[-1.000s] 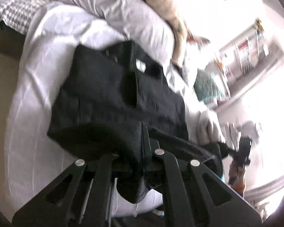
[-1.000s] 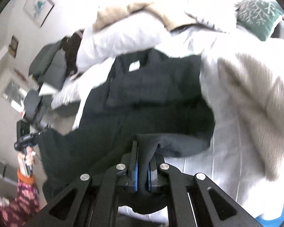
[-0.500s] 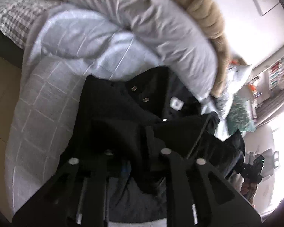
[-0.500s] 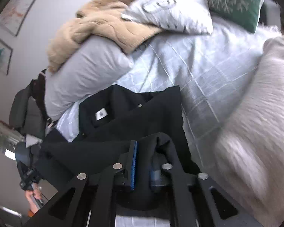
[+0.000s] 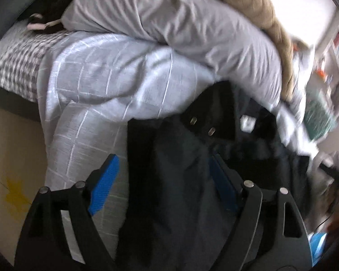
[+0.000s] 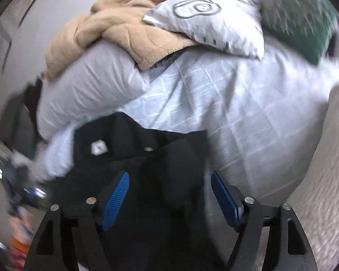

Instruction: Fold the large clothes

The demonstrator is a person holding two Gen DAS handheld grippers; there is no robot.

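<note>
A black garment [image 5: 180, 158] with metal snaps and a white neck label lies folded over on the pale checked bedcover [image 5: 97, 83]. My left gripper [image 5: 162, 176] is above its left part, jaws opening wide; the cloth lies between the blue pads [image 5: 104, 183] but they do not press on it. In the right wrist view the same black garment [image 6: 160, 158] lies below my right gripper [image 6: 169, 187], whose jaws are also opening, with its blue pads [image 6: 115, 196] clear of the cloth.
A grey pillow [image 5: 169, 22] and a tan fleece blanket [image 6: 115, 33] are piled at the head of the bed. A white printed pillow [image 6: 210, 22] and a green cushion [image 6: 305, 18] lie further right. A cream blanket [image 6: 327, 180] lies to the right. The beige floor [image 5: 11, 158] shows left of the bed.
Both grippers carried the garment's lower edge toward the collar, laid it down and let go. Their jaws went from shut on the cloth to wide apart.
</note>
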